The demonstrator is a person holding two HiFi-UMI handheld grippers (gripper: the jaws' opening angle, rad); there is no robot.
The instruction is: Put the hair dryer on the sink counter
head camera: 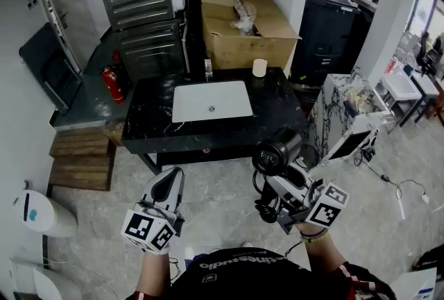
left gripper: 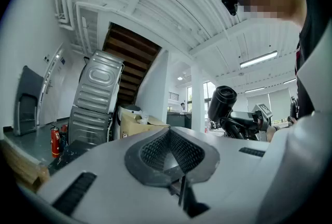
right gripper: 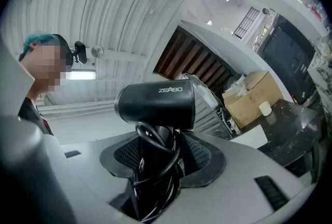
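Head view: the black hair dryer [head camera: 276,153] rides in my right gripper [head camera: 283,179], up in the air close to my body and well short of the black sink table [head camera: 277,111] with its white basin [head camera: 211,101]; my left gripper [head camera: 169,179] hovers apart from it, carrying nothing.

Left gripper view: my left fingers [left gripper: 155,148] lie closed, pad against pad, with nothing between them; the dryer shows off to the right, barrel uppermost.

Right gripper view: my right fingers [right gripper: 205,158] stand wide yet clamp the dryer's handle, with its cord [right gripper: 150,181] wound round it; the barrel sits just above the pads. I judge it to be rigid hard plastic, smooth and a little slippery, and top-heavy with the motor in the barrel, so the handle is the right hold; the cord loops give some bite, but could slide or snag as I set it on the table.
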